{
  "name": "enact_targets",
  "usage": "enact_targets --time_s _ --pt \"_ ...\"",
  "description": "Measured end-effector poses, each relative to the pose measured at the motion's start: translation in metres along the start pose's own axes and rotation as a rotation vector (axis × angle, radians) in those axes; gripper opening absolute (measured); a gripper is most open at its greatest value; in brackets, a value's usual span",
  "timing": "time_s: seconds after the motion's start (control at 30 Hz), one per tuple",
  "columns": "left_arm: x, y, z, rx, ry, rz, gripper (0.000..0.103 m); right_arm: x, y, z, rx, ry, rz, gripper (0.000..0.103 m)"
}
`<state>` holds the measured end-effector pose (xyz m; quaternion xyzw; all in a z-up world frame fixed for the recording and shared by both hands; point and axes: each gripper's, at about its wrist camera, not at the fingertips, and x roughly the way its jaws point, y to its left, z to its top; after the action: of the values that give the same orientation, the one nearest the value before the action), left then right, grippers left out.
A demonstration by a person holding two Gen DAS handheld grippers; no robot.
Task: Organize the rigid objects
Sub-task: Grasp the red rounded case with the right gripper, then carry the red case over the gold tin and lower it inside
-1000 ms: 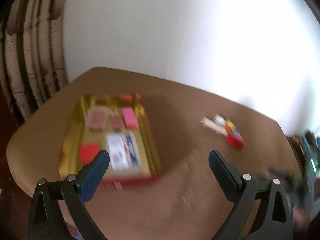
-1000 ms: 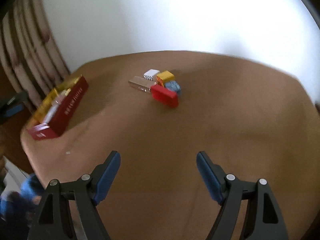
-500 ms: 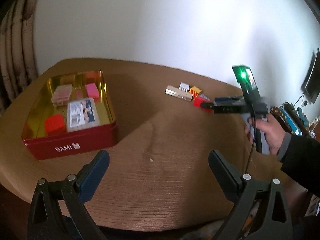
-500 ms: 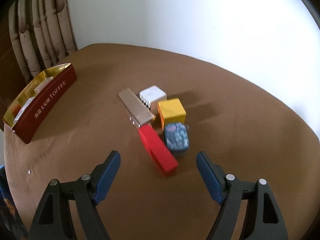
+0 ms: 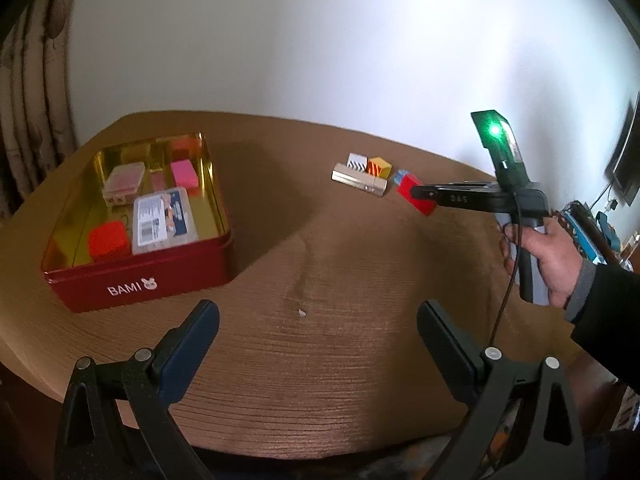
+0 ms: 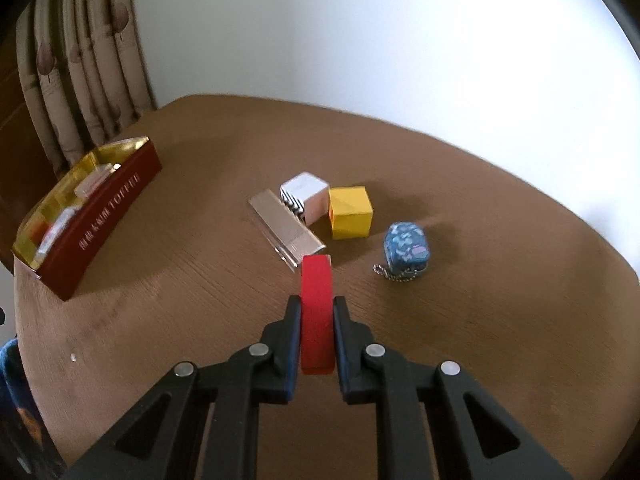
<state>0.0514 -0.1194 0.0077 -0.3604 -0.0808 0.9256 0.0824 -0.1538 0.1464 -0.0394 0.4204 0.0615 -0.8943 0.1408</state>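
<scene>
Jaws of the right gripper (image 6: 316,312) have just closed, and they now squeeze the red block (image 6: 317,308) low in the middle of the right wrist view. Its near end is hidden between the black fingers. The left gripper (image 5: 318,328) stands wide open over the bare brown table (image 5: 320,380), holding nothing. At the left sits the red tin (image 5: 140,280); the things inside it are blurry. Near the block lie a gold bar (image 6: 286,226), a white cube (image 6: 306,194), a yellow cube (image 6: 350,212) and a blue charm (image 6: 406,250). A hand (image 5: 548,256) at the right edge is cut off at the sleeve.
</scene>
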Motion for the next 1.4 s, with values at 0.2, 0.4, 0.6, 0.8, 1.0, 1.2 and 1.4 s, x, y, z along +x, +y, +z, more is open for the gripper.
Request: enact_targets --time_s 0.2,0.4,0.6,0.8,1.0,1.2,1.4 --pt "-0.015 0.003 0.005 -0.021 -0.052 0.066 0.097 -0.042 0.006 0.01 0.006 -0.034 -0.103 0.015" --pt "-0.035 0.009 0.013 -0.037 -0.122 0.126 0.097 -0.086 0.029 0.033 0.022 -0.093 -0.203 0.015" --pt "-0.041 0.009 0.015 -0.02 -0.148 0.177 0.097 -0.114 0.06 0.058 -0.007 -0.134 -0.249 0.015" --pt "-0.042 0.014 0.016 -0.025 -0.15 0.195 0.097 -0.13 0.079 0.074 -0.03 -0.155 -0.266 0.015" --pt "-0.046 0.016 0.016 -0.029 -0.169 0.214 0.097 -0.141 0.096 0.084 -0.047 -0.176 -0.265 0.015" --pt "-0.046 0.021 0.017 -0.041 -0.168 0.227 0.097 -0.143 0.109 0.086 -0.061 -0.177 -0.258 0.015" --pt "-0.047 0.024 0.017 -0.055 -0.169 0.239 0.097 -0.137 0.118 0.087 -0.071 -0.169 -0.243 0.015"
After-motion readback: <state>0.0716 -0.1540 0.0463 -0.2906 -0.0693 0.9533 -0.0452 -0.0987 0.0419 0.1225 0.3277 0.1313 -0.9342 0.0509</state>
